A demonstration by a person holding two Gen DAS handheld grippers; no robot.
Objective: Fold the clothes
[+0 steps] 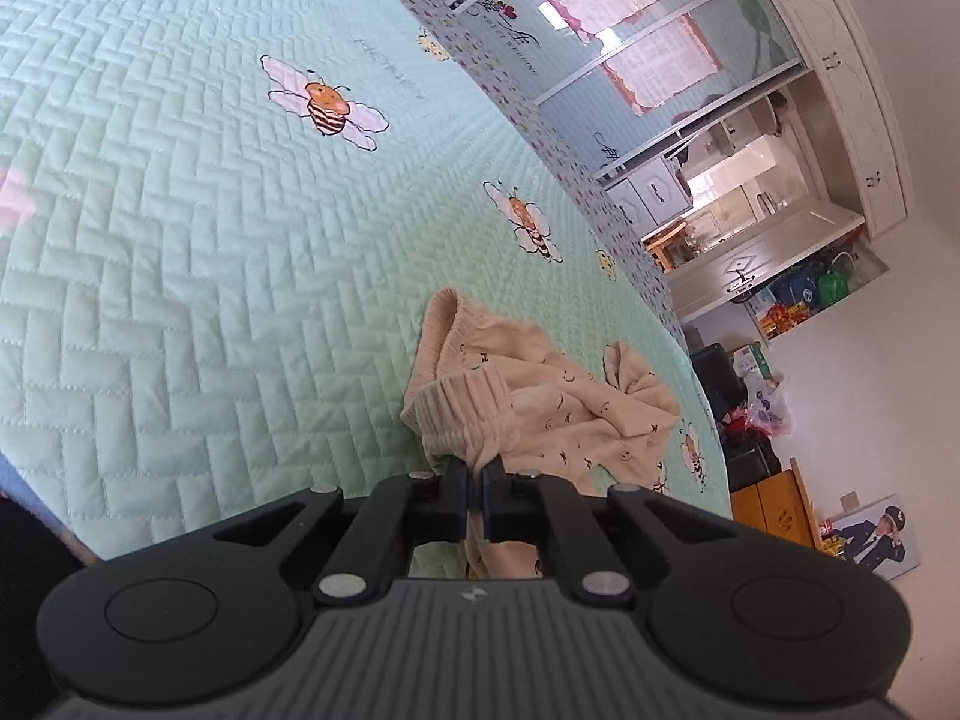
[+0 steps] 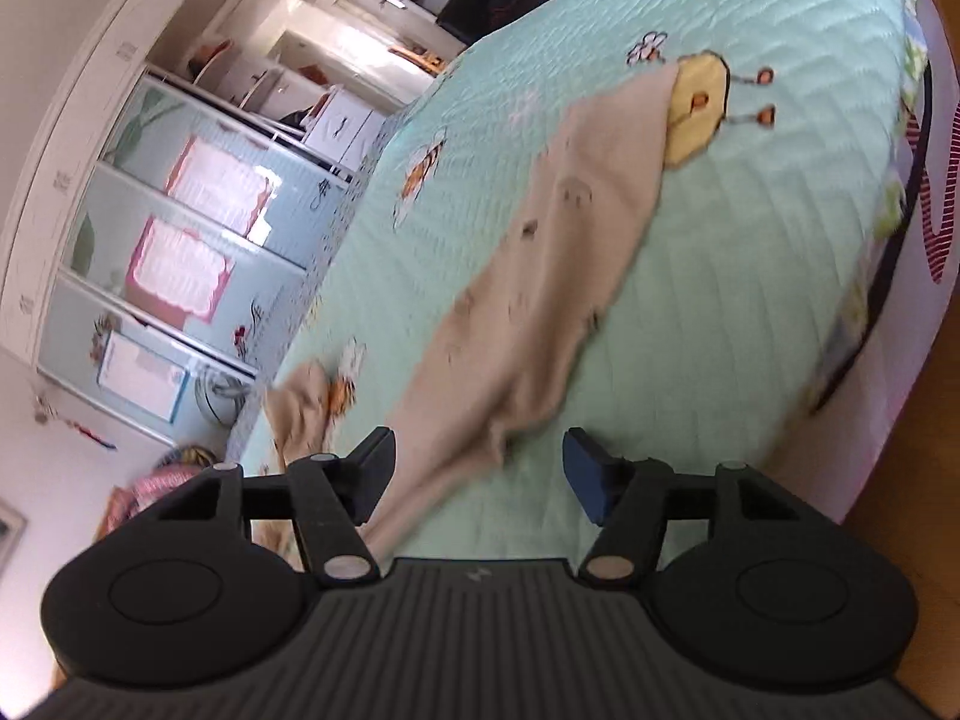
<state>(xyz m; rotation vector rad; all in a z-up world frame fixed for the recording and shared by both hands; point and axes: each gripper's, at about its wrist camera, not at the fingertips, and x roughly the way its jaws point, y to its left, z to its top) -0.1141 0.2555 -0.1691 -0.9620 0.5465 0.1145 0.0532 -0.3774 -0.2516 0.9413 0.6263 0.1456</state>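
A small beige garment (image 1: 540, 396) with tiny dark prints and ribbed cuffs lies bunched on the mint quilted bedspread (image 1: 180, 240). My left gripper (image 1: 475, 471) is shut on the ribbed cuff (image 1: 462, 414), with the cloth pinched between its two black fingers. In the right wrist view the same beige garment (image 2: 540, 276) stretches out flat across the bedspread (image 2: 750, 270). My right gripper (image 2: 478, 459) stands open over its near end, the cloth lying between and below the spread fingers without either pad touching it.
The bedspread carries bee and flower prints. A wardrobe with sliding mirror doors (image 1: 648, 48) stands beyond the bed, with an open doorway (image 1: 738, 180) beside it. Bags and boxes (image 1: 798, 300) and a wooden cabinet (image 1: 774, 498) sit on the floor past the bed edge (image 2: 882, 300).
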